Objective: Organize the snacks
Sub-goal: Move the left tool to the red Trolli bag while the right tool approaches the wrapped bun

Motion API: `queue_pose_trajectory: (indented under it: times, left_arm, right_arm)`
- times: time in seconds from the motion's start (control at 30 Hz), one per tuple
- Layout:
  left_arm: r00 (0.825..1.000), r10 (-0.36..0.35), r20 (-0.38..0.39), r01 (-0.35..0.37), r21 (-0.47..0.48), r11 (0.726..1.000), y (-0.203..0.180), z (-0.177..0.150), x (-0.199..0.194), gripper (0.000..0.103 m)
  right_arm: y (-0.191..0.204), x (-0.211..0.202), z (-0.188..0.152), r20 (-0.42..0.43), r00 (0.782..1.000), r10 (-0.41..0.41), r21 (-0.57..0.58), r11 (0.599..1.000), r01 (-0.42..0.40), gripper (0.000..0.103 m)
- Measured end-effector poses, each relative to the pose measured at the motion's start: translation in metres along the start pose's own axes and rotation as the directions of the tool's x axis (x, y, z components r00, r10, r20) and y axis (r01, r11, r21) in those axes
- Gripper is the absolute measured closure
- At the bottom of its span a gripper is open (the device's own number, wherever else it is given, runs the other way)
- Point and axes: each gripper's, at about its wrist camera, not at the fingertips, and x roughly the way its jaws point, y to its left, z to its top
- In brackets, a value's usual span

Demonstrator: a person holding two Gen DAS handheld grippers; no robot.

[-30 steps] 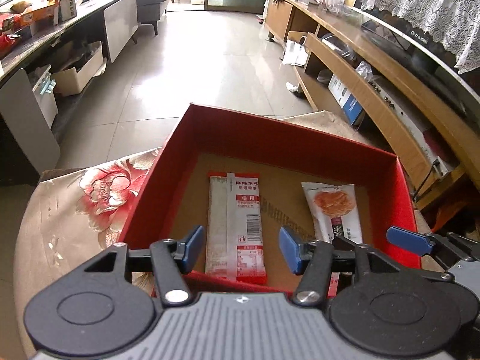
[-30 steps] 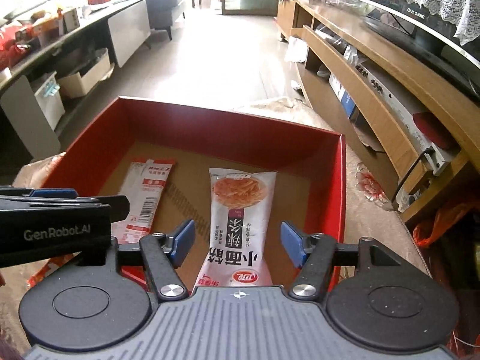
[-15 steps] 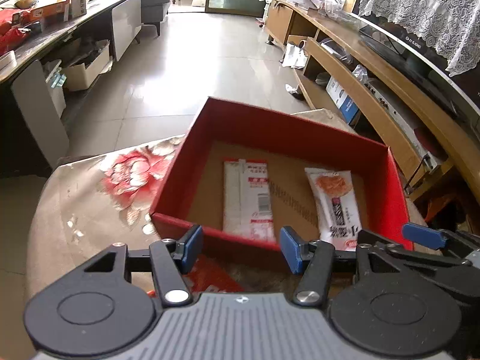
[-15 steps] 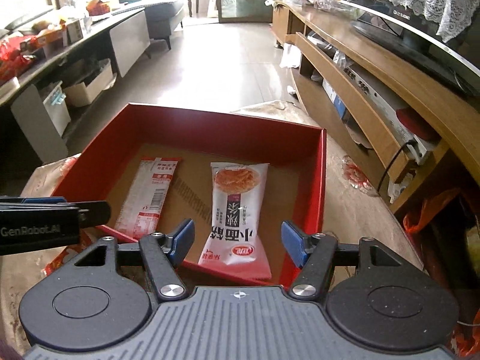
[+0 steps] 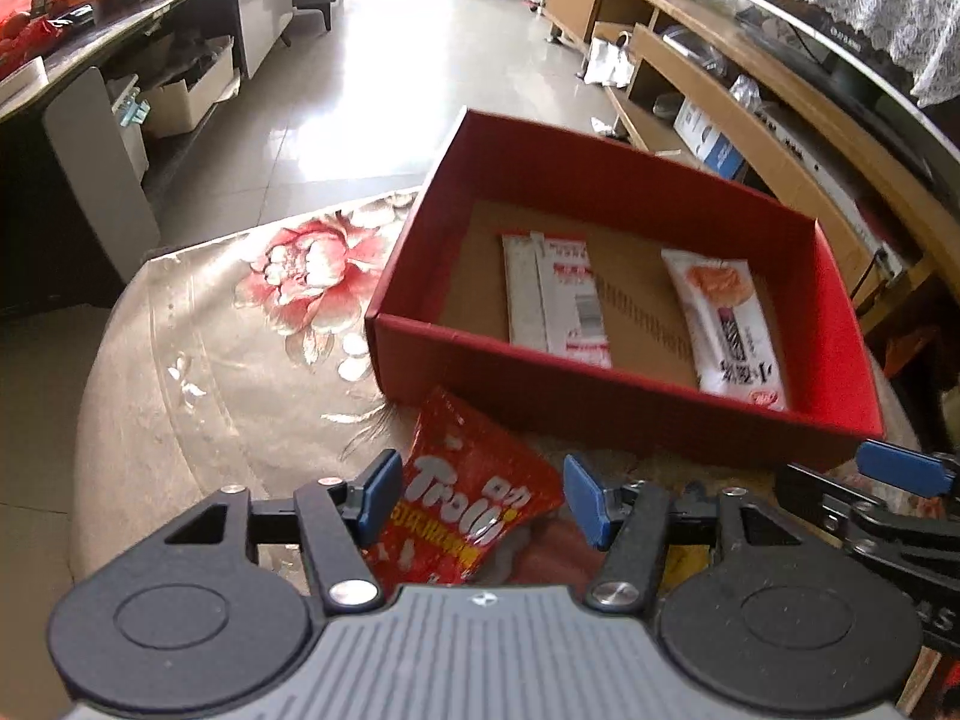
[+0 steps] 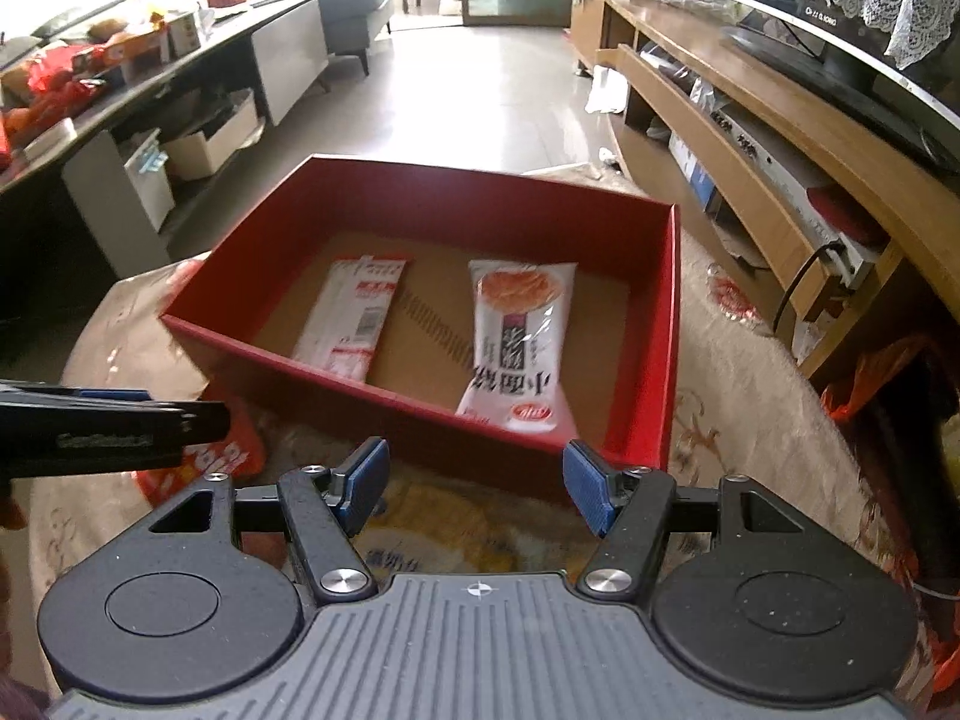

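Inside, two snack packets point(image 6: 521, 341) — one red box point(image 6: 671, 324) around them.

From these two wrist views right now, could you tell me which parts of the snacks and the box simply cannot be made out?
- Red Trolli bag, left wrist view: its lower end is hidden behind the left gripper body.
- Yellow packet, right wrist view: mostly covered by the right gripper; its print is blurred.
- Red box, both views: the near wall hides the lower ends of the striped packet and noodle packet.
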Motion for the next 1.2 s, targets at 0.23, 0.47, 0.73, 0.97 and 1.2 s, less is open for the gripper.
queue_pose_trajectory:
  times: [0.23,0.47,0.73,0.97,1.2]
  left_arm:
    - [0.999,0.020,-0.032,-0.017,0.085,0.996,0.004,-0.006,0.016,0.032]
    - [0.998,0.023,-0.065,-0.014,0.137,0.991,0.004,-0.009,0.032,0.024]
    - [0.997,0.052,-0.066,-0.039,0.188,0.981,-0.005,-0.019,0.028,0.044]
    - [0.997,0.027,-0.076,-0.017,0.121,0.993,0.008,-0.025,0.018,0.051]
    - [0.999,-0.007,-0.048,0.012,0.093,0.996,0.010,-0.030,-0.002,0.061]
  right_arm:
    - [0.001,-0.012,-0.016,-0.023,0.999,0.032,0.027,0.999,-0.032,0.031]
    - [0.003,-0.013,-0.027,-0.059,0.997,0.051,0.045,0.998,-0.049,0.030]
    - [0.005,-0.014,-0.042,-0.099,0.994,0.049,0.035,0.998,-0.046,0.027]
    - [-0.005,-0.020,-0.062,-0.129,0.991,0.032,0.038,0.999,-0.027,0.027]
    - [-0.032,-0.035,-0.070,-0.102,0.995,0.011,0.110,0.994,0.001,0.027]
